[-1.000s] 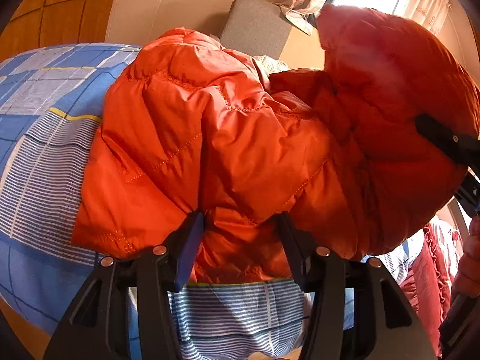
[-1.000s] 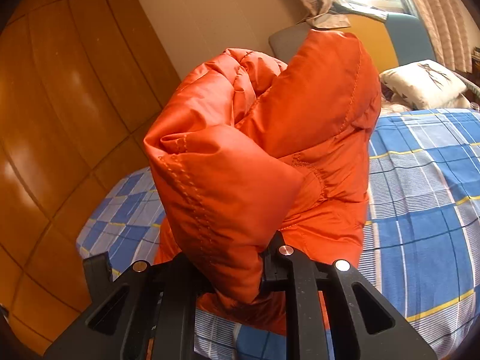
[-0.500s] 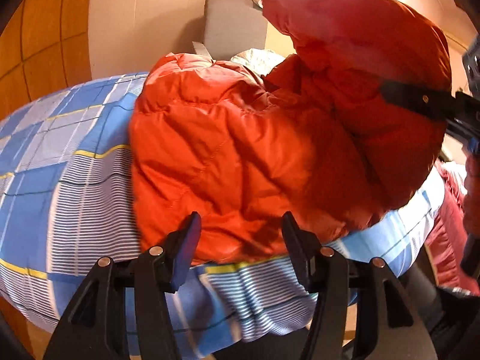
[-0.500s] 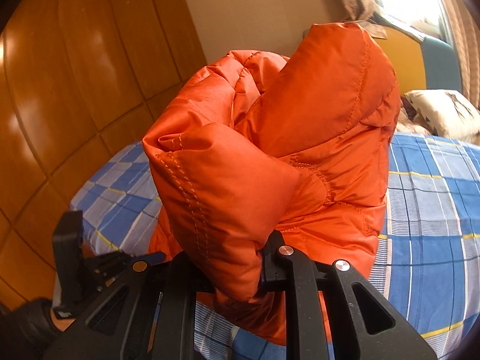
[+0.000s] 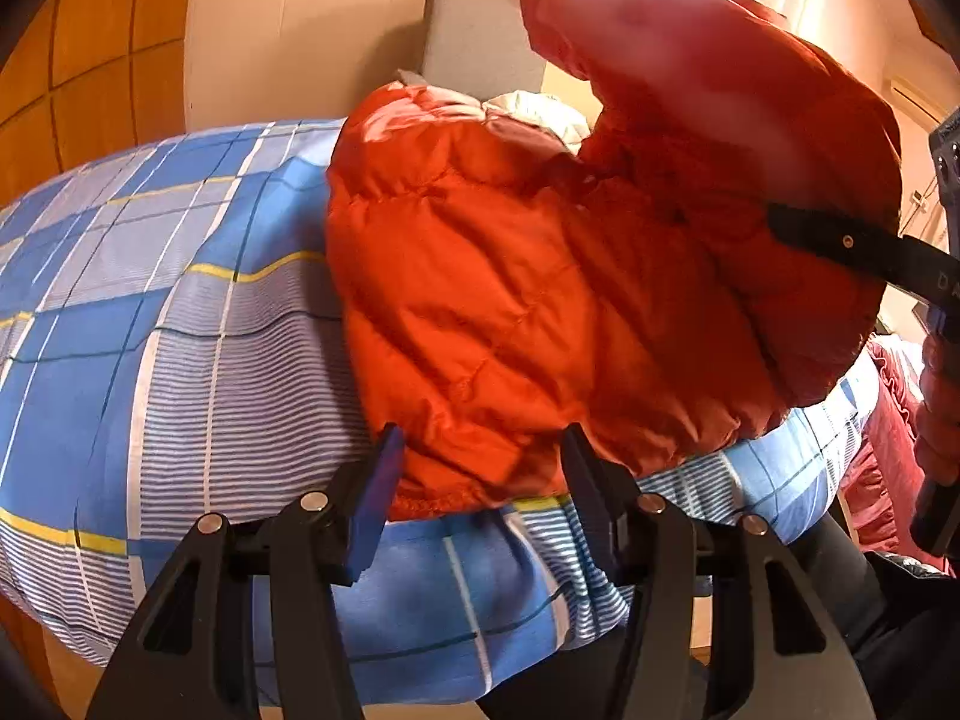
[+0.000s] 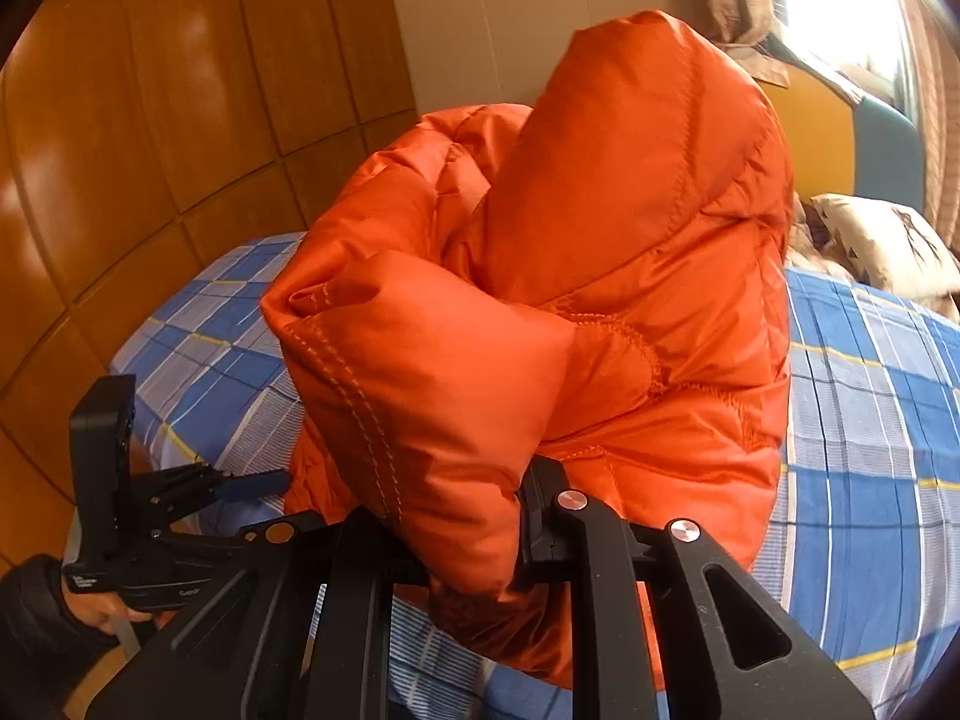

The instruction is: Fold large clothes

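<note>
- My right gripper (image 6: pixel 462 516) is clamped on a thick, puffy fold of the orange down jacket (image 5: pixel 510 312), holding that part raised above the bed (image 5: pixel 180 360). The rest of the jacket lies bunched on the blue checked bedcover.
- My left gripper (image 5: pixel 480 480) stands with its jaws apart at the jacket's near hem, one finger on each side of the fabric edge and nothing pinched.
- Risk, slip: the shell looks slick and the filling compressible. If the raised fold carries much weight, it may creep out of the right jaws and drop in a heap.
- Risk, missed pinch: the left jaws bracket a rounded, bulging hem. Closing too shallow would likely catch only the top layer, or push the hem away.
- Risk, snag: the bedcover sits just under the hem. Closing low could catch the cover along with the jacket.
- Risk, overhang: the jacket rests near the bed's edge. Pulling toward me could drag it off.
- Risk, spring-back: trapped air may reopen any fold that is not pressed flat.
</note>
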Demonstrator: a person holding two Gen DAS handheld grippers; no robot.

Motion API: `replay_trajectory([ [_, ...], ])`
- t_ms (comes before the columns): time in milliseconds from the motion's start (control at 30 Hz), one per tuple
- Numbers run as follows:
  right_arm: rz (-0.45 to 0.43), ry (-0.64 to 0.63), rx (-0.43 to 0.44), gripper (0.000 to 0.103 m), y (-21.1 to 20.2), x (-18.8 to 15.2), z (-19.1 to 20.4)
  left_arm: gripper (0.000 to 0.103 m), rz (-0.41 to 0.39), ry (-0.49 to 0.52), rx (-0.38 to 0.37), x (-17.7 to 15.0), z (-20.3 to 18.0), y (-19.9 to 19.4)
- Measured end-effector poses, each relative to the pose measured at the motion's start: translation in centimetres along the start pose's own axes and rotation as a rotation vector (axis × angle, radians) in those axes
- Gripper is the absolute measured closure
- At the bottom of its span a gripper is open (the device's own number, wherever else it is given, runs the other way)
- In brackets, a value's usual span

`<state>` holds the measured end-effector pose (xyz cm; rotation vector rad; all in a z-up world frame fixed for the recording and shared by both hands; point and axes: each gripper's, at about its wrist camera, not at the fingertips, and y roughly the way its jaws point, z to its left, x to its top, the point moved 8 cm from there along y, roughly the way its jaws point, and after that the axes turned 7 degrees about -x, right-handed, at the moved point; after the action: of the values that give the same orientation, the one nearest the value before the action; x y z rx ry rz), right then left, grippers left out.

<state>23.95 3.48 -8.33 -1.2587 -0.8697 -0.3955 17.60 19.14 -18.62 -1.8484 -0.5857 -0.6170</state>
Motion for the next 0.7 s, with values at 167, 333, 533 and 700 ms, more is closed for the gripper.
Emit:
replay_trajectory([
  [167,0.013,0.05,-0.036,0.087,0.7,-0.2,0.0,0.05,0.005,-0.02,-0.002,-0.3,0.7,0.0],
  [333,0.027,0.051,-0.05,0.087,1.3,-0.8,0.8,0.05,0.003,-0.031,-0.004,-0.5,1.3,-0.4],
  [533,0.065,0.0,-0.058,0.087,3.3,-2.1,3.6,0.053,0.004,-0.067,-0.016,-0.8,2.2,-0.5],
  [700,0.086,-0.009,-0.062,0.087,4.5,-3.0,4.8,0.053,0.0,-0.087,-0.019,-0.9,2.9,-0.8],
])
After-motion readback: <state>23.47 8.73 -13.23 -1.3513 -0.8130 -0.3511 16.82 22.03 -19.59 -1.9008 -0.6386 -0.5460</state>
